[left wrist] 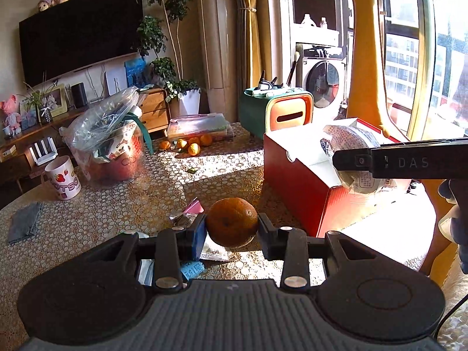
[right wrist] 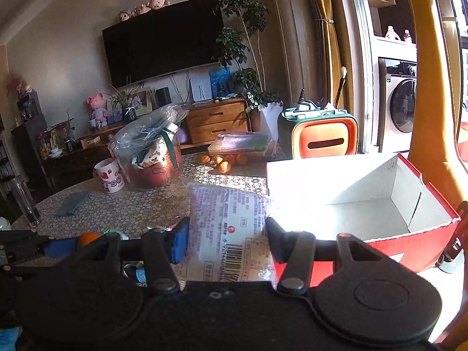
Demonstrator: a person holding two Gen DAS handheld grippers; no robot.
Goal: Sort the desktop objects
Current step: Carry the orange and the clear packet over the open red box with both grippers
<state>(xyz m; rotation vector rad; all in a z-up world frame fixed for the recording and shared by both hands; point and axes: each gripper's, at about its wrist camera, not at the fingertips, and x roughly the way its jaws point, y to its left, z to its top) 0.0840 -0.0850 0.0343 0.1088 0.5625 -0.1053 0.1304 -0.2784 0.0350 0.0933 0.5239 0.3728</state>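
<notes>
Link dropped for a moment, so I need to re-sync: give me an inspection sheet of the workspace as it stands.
Surface: table under a patterned cover, sunlit patches.
Job's things: orange on the table between the left fingers; sealed food packet; red box, open, its visible inside bare.
Clutter: mug, grey cloth, bagged tub, loose wrappers, more oranges at the far edge.
Grippers: left gripper straddles the orange, whether it pinches is unclear; right gripper shut on the packet, beside the box.
Cables: one dark cable at the lower right.
Surroundings: TV, plants, washing machine, window.
</notes>
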